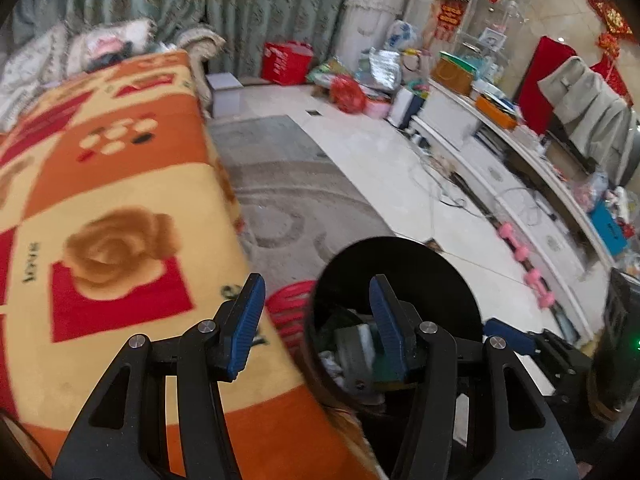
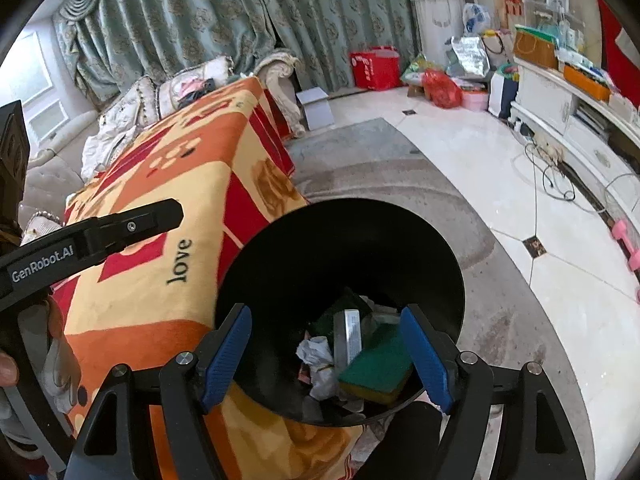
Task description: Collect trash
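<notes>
A black round trash bin (image 2: pixel 320 248) stands on the floor against the table edge; it also shows in the left wrist view (image 1: pixel 420 272). Inside lie a green and yellow sponge (image 2: pixel 378 364), crumpled white paper (image 2: pixel 318 356), a small grey box (image 2: pixel 348 336) and other scraps. My right gripper (image 2: pixel 326 354) is open and empty, directly above the bin's mouth. My left gripper (image 1: pixel 320 326) is open and empty, over the table edge beside the bin. Its body shows at the left of the right wrist view (image 2: pixel 92 240).
The table wears an orange, red and yellow rose-print blanket (image 1: pixel 112 208). A red basket (image 1: pixel 290 312) sits beside the bin. A grey rug (image 2: pixel 400 192) covers the tiled floor. A white TV cabinet (image 1: pixel 520 200), pink dumbbells (image 1: pixel 532 276), cables, bags and boxes line the right side.
</notes>
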A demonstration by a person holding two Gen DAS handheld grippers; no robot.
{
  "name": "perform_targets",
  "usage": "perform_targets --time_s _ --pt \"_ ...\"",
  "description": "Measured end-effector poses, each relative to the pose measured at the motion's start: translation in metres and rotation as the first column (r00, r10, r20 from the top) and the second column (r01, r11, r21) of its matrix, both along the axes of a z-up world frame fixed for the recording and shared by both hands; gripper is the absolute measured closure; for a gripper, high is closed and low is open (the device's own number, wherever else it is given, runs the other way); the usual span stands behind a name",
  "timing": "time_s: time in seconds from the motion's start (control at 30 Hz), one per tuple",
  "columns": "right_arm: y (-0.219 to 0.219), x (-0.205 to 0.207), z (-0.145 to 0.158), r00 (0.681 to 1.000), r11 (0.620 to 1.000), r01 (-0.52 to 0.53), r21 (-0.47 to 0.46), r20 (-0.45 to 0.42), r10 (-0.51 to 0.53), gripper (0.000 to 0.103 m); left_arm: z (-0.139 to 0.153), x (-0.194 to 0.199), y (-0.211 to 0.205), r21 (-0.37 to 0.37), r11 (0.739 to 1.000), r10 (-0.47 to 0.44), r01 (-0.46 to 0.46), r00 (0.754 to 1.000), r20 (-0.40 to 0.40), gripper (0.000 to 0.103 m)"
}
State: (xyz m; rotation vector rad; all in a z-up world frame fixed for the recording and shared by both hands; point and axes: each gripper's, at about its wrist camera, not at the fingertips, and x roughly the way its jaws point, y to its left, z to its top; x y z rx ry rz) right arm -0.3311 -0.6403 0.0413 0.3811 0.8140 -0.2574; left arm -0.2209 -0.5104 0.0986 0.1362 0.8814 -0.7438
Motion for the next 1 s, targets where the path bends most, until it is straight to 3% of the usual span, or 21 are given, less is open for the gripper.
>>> perform_targets --time_s 0.77,1.0 --pt "0.085 -0.024 0.059 0.988 0.971 0.065 -0.229 0.154 -0.030 0.028 0.045 -0.044 0.082 -0.031 0.995 0.096 -0.092 0.978 0.187 0.050" --pt "0.099 -0.028 0.068 0.982 0.969 0.075 -0.237 0.186 -0.031 0.028 0.051 -0.051 0.101 -0.051 0.993 0.112 -0.104 0.969 0.221 0.050"
